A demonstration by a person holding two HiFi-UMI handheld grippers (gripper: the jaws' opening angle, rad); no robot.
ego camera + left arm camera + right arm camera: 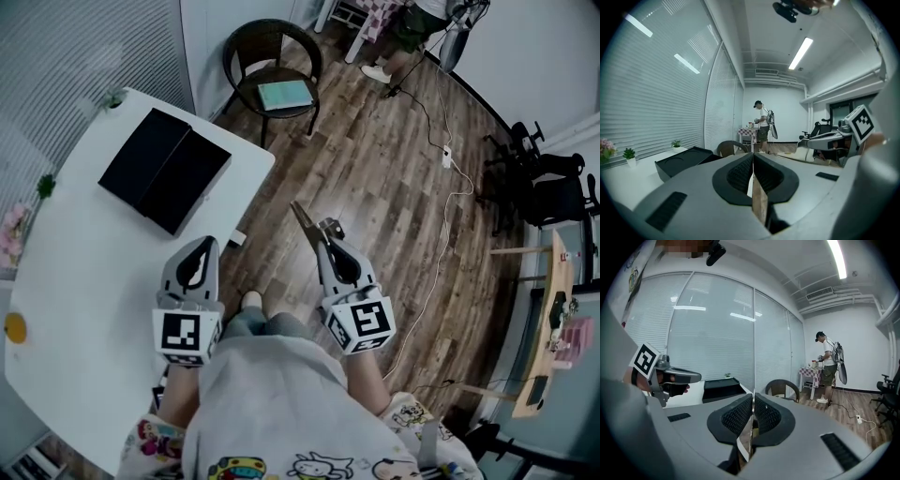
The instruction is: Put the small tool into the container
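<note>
A black open container (165,169) lies on the white table (84,272); it also shows as the container (679,161) and the container (723,387). My right gripper (328,232) hangs over the wood floor, right of the table, shut on a thin pointed small tool (304,225). In the right gripper view the flat blade of the tool (746,439) stands pinched between the jaws of the right gripper (753,397). My left gripper (202,244) is at the table's near edge. The left gripper (753,157) has its jaws pressed together with nothing between them.
A dark wicker chair (274,66) with a greenish book stands beyond the table. A white cable (441,244) runs across the floor. Black office chairs (548,183) and a wooden desk (548,319) are at right. A person (828,366) stands far off by a checkered table.
</note>
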